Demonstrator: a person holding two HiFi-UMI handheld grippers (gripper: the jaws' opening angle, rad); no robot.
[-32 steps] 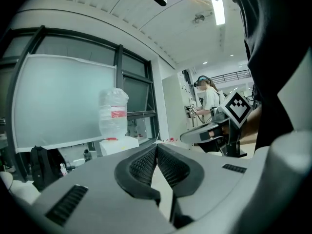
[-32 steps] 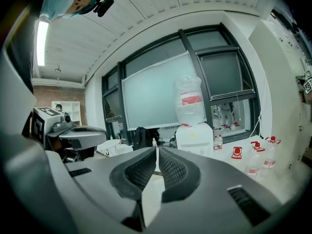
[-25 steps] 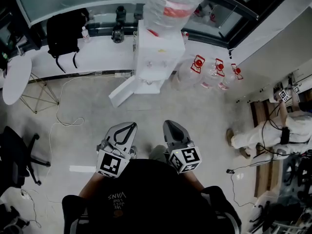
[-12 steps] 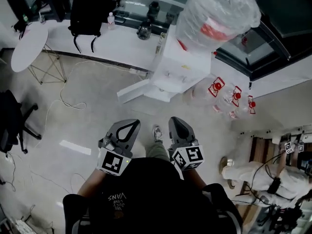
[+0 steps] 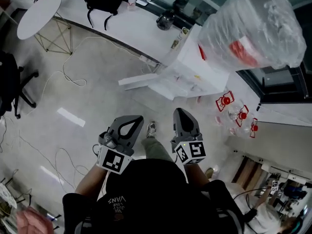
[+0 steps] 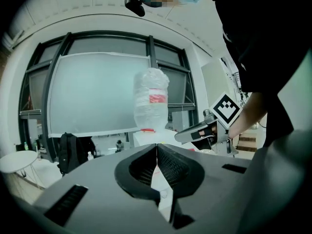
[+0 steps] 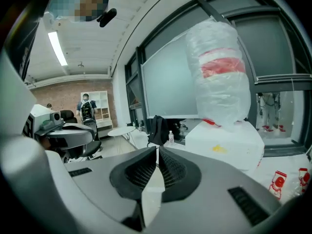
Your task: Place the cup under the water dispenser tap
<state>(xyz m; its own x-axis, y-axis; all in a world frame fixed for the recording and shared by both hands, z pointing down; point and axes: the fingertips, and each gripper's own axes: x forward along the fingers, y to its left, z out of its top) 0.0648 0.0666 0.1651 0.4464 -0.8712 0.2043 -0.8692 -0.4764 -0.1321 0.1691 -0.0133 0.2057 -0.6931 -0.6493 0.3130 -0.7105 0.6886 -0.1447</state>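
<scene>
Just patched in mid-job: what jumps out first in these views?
The big plastic-wrapped water bottle on top of the white water dispenser dominates the upper right of the head view. Red-labelled spare water jugs lie on the floor beside it. Bottom centre, the left gripper and right gripper point toward the dispenser, fingers shut and empty.

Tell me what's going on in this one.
A person holds a gripper in each hand, facing a white water dispenser topped by a plastic-wrapped bottle. The left gripper and the right gripper both have their fingers shut together with nothing between them. Nothing has been picked up to set under the dispenser yet.
</scene>
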